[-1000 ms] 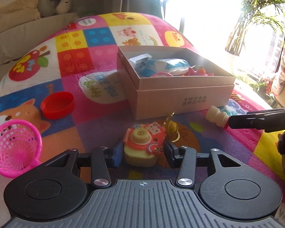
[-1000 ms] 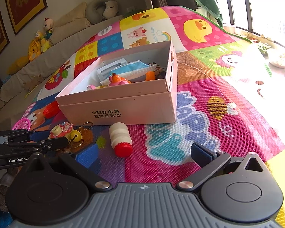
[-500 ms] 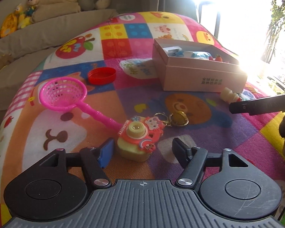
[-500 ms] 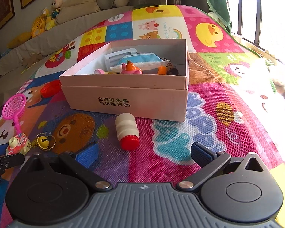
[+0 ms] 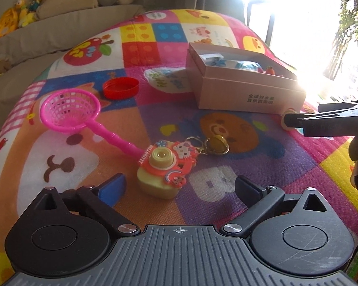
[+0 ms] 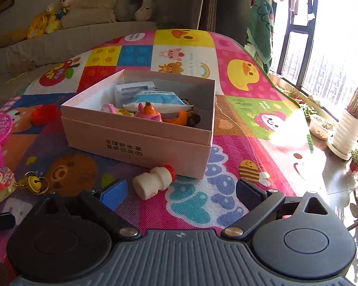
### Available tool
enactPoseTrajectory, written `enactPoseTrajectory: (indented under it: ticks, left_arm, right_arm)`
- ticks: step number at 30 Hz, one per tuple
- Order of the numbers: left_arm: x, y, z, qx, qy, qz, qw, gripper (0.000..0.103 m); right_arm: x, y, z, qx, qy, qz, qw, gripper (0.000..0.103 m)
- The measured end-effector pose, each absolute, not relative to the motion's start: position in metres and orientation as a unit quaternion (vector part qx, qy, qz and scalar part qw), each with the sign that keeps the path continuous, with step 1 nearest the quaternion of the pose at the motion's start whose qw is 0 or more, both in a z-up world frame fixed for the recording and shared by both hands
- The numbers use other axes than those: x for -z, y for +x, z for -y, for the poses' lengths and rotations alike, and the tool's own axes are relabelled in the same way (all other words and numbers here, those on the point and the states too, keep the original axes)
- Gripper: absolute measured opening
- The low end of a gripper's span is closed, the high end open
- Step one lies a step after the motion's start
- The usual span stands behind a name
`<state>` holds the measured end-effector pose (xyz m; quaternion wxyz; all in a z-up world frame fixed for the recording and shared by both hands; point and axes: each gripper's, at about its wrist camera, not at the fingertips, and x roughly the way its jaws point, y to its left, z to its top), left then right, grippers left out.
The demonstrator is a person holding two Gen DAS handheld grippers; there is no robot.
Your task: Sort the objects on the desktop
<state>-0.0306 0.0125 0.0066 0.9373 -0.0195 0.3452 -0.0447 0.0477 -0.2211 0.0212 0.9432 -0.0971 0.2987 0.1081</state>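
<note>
Toy camera [image 5: 163, 169] — between open left tongs [image 5: 179, 188]

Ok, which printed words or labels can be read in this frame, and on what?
"全球好水果 直供百果园": front of the pink box.
"HELLOKITTY": red edge of the toy camera.
Lettering on the mat's white patch and beside its rainbow: too blurred to read.
Nothing readable on the left gripper or the right gripper.
</note>
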Motion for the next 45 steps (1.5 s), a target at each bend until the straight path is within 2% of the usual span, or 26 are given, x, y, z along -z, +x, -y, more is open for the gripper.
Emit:
enactPoseTrajectory:
  ticks: [3,4,14,16,21,28,35,39,45]
  left_arm:
    - [-0.007,-0.030,-0.014,0.047,-0.025,-0.344,0.937,0.101]
    - [-0.007,-0.030,-0.015,0.048,-0.026,-0.344,0.937,0.101]
    - [-0.007,-0.029,-0.018,0.056,-0.038,-0.343,0.937,0.103]
    - [-0.007,-0.029,-0.018,0.056,-0.037,-0.344,0.937,0.103]
    - [-0.007,-0.028,-0.018,0.056,-0.036,-0.344,0.937,0.103]
    - [-0.006,-0.029,-0.017,0.056,-0.037,-0.344,0.937,0.103]
    - [-0.006,-0.028,-0.017,0.056,-0.038,-0.344,0.937,0.103]
    - [-0.006,-0.028,-0.017,0.056,-0.036,-0.344,0.937,0.103]
    - [-0.006,-0.028,-0.017,0.056,-0.036,-0.344,0.937,0.103]
  right_arm:
    - [-0.016,0.060,0.213,-0.125,-0.104,-0.314,0.935,0.080]
    - [-0.015,0.065,0.213,-0.129,-0.098,-0.323,0.932,0.079]
    - [-0.008,0.061,0.224,-0.184,-0.086,-0.356,0.912,0.079]
    - [-0.007,0.057,0.223,-0.204,-0.071,-0.362,0.907,0.082]
    - [-0.007,0.055,0.199,-0.237,-0.056,-0.343,0.907,0.083]
    - [-0.016,0.054,0.192,-0.161,-0.091,-0.316,0.931,0.083]
    - [-0.012,0.070,0.208,-0.109,-0.054,-0.334,0.935,0.083]
    - [-0.005,0.076,0.200,-0.131,-0.067,-0.341,0.928,0.073]
    - [-0.004,0.079,0.209,-0.153,-0.047,-0.347,0.924,0.072]
